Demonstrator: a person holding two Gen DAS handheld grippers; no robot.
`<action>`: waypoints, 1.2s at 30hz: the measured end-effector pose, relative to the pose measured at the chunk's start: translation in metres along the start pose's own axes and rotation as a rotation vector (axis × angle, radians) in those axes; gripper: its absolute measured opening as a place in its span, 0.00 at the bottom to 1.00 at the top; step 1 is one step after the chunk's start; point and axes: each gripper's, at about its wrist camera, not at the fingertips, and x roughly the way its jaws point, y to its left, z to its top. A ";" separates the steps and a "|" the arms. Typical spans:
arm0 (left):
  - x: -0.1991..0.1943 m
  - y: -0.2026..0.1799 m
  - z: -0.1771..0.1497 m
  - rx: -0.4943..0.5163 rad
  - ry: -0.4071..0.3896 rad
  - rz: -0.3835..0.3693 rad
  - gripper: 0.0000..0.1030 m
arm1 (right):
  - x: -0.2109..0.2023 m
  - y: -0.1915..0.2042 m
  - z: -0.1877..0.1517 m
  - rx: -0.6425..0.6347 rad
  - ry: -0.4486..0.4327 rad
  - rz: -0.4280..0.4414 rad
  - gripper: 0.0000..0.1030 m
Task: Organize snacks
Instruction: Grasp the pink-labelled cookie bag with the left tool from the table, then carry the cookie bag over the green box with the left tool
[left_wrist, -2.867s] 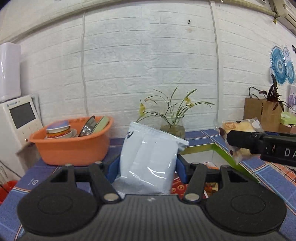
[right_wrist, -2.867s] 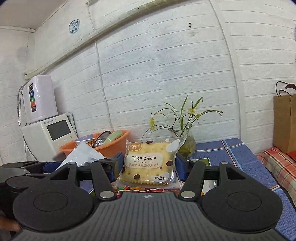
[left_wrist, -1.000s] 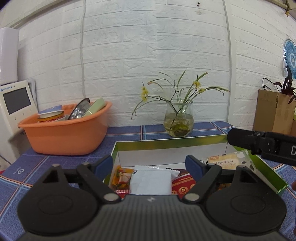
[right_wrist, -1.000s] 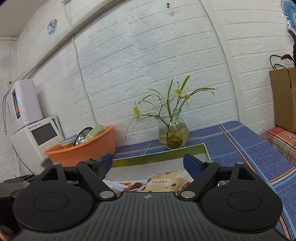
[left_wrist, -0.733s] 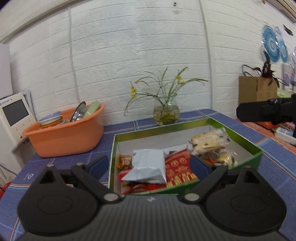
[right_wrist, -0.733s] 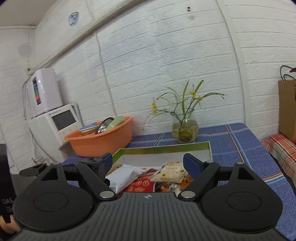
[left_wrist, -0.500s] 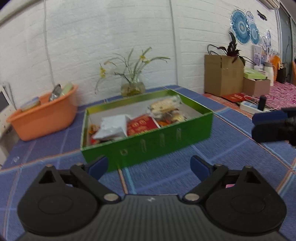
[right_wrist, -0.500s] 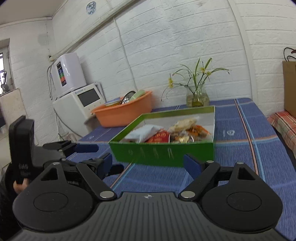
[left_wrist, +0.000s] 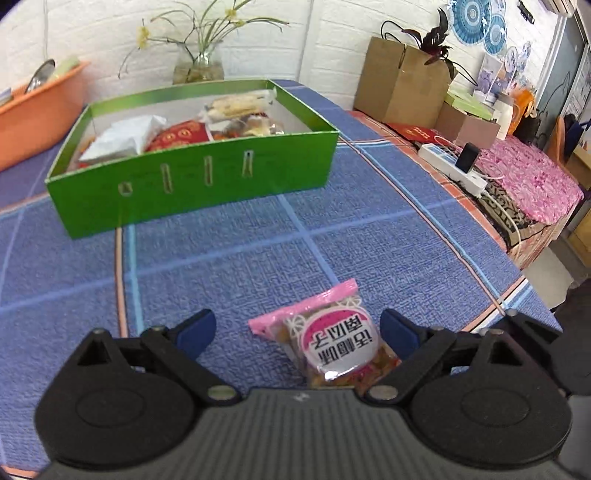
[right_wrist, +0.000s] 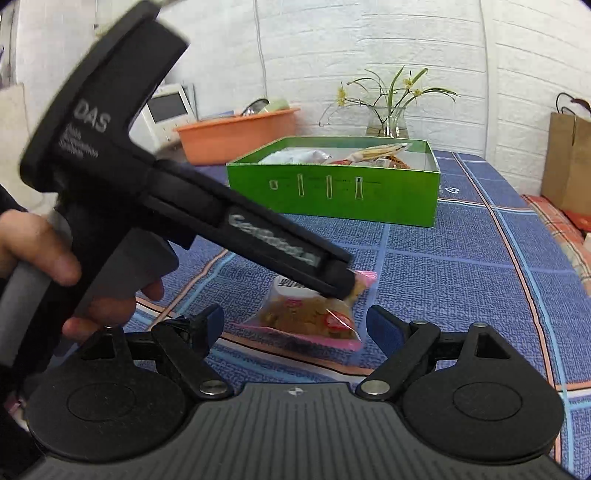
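Observation:
A pink snack packet (left_wrist: 327, 341) lies on the blue checked tablecloth near the front edge, also in the right wrist view (right_wrist: 314, 314). My left gripper (left_wrist: 297, 330) is open, its fingers either side of the packet, not closed on it. My right gripper (right_wrist: 295, 323) is open and empty, just in front of the same packet. The left gripper's body (right_wrist: 207, 218) crosses the right wrist view, its tip over the packet. The green box (left_wrist: 192, 184) further back holds several snack packets, among them a white bag (left_wrist: 122, 138) and a biscuit pack (left_wrist: 236, 105).
An orange basin (left_wrist: 33, 107) stands left of the box, a glass vase with flowers (left_wrist: 199, 64) behind it. A brown paper bag (left_wrist: 402, 85) and a power strip (left_wrist: 454, 166) are on the right. The table's edge runs along the right (left_wrist: 509, 291).
Both grippers dropped their packets into the green box, opened, and pulled back to the table's near side. They now sit low around a pink packet on the cloth.

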 end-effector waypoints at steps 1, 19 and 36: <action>0.003 0.001 -0.001 -0.005 0.002 -0.009 0.90 | 0.006 0.003 0.001 -0.015 0.008 -0.018 1.00; 0.000 0.001 -0.017 0.049 -0.011 -0.164 0.57 | 0.017 -0.017 -0.006 0.049 0.038 -0.020 0.77; -0.087 0.038 0.042 0.033 -0.362 -0.026 0.57 | 0.024 0.008 0.089 -0.227 -0.211 0.035 0.77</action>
